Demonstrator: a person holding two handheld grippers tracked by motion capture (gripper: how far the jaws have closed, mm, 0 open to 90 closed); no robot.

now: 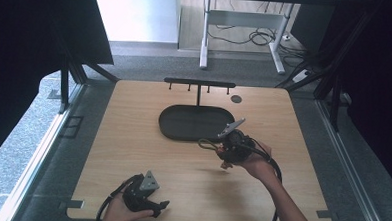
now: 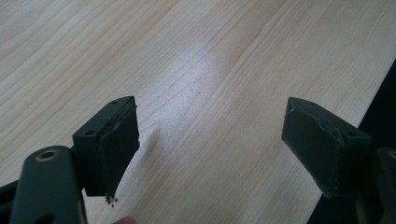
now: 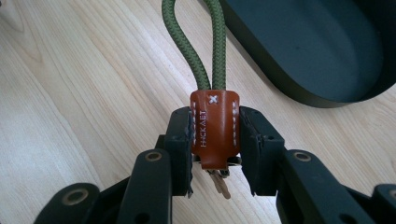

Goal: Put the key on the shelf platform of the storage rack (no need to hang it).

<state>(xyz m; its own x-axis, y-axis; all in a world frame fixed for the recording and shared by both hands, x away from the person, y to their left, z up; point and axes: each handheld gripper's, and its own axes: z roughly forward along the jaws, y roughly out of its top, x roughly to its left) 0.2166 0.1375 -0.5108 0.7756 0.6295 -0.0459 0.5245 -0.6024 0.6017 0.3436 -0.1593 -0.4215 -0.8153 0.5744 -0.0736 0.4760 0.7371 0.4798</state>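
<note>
Here the left hand-held gripper [image 1: 147,201] rests at the near edge of the counter [image 1: 132,138], jaws wide apart and empty. Right of centre, the right hand-held gripper [image 3: 215,154] pinches the brown leather tab [image 3: 214,128] of a green cord loop [image 3: 205,42], held just near of the dark oval tray [image 1: 183,125]. The carrying step seems under way; hanging the loop on the peg rack [image 1: 200,83] beyond calls for a lift and a far reach. Grey carpet and a desk frame lie beyond.

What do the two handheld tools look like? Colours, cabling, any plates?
Both are black. The left tool carries a grey three-cornered plate and trails a black cable; its blocky pads look frayed. The right tool has the same plate and cable. Forearms are bare, no sleeves visible.
</note>
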